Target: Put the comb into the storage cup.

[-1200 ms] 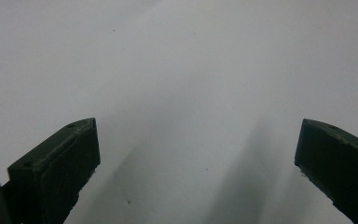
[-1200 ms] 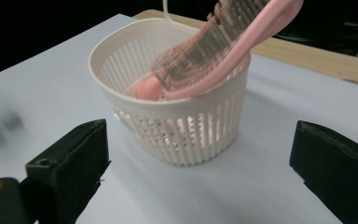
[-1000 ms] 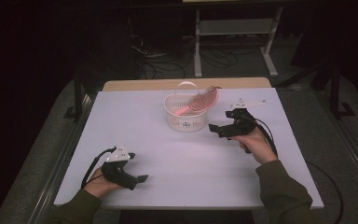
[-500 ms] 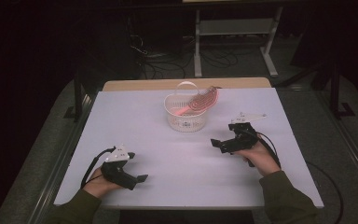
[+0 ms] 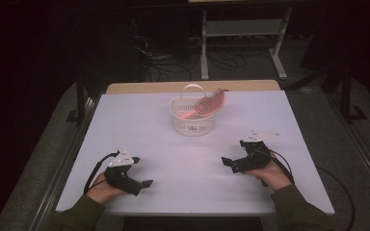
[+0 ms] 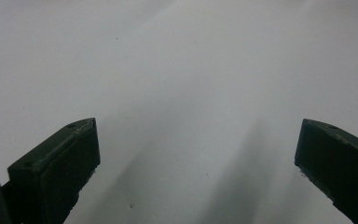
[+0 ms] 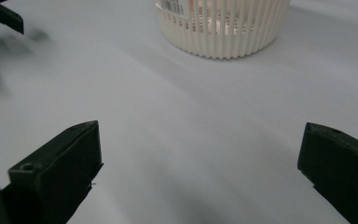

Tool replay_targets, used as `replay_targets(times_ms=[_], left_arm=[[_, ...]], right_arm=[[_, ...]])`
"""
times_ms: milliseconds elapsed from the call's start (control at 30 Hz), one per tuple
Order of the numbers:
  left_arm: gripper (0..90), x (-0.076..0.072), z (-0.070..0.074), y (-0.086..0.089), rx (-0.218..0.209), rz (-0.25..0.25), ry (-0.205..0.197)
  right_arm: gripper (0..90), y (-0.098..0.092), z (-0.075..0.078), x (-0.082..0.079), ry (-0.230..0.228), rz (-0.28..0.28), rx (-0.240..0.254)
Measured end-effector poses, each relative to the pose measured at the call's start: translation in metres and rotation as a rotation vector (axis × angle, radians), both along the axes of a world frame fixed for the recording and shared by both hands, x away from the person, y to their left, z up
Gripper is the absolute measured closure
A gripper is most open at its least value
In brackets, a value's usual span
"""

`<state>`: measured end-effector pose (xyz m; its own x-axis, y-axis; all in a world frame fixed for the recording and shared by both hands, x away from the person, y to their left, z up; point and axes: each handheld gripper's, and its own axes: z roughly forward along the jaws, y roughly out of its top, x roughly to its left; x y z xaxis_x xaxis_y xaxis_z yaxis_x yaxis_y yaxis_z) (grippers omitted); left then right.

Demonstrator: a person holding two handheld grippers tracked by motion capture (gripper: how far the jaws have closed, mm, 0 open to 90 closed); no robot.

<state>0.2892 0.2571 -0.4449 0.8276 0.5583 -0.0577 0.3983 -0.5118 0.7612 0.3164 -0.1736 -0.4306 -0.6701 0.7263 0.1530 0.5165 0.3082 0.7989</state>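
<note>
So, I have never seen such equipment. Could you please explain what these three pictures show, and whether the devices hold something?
A person sits at a white table and holds a hand tool with two black jaws in each hand: the left gripper and the right gripper. The high view comes from a fixed camera above the table. The other two pictures come from small cameras riding on the grippers, each looking along its own jaws. On the table stands a white slatted basket with a pink hairbrush leaning in it. Both grippers are open and hold nothing. The right gripper view faces the basket; the left gripper view faces bare table.
</note>
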Motion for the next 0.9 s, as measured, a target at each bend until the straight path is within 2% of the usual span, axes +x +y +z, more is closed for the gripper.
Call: replay_targets(times_ms=[67,167,333,633,900], left_arm=[[0.0,0.000,0.000,0.000,-0.002,0.001,-0.003],[0.0,0.001,0.000,0.000,-0.002,0.002,-0.002],[0.0,0.001,0.000,0.001,-0.002,0.000,-0.004],[0.0,0.000,0.001,0.001,-0.005,0.000,-0.009],[0.0,0.000,0.001,0.001,-0.004,0.001,-0.012]], right_arm=[[0.0,-0.001,-0.001,-0.004,-0.009,0.005,-0.005],[0.0,-0.004,-0.004,-0.010,-0.001,0.005,0.008],[0.0,-0.006,-0.009,-0.017,0.010,0.024,-0.001],[0.0,-0.017,-0.014,-0.029,0.009,0.014,0.008],[0.0,-0.028,-0.017,-0.036,0.005,-0.008,-0.005]])
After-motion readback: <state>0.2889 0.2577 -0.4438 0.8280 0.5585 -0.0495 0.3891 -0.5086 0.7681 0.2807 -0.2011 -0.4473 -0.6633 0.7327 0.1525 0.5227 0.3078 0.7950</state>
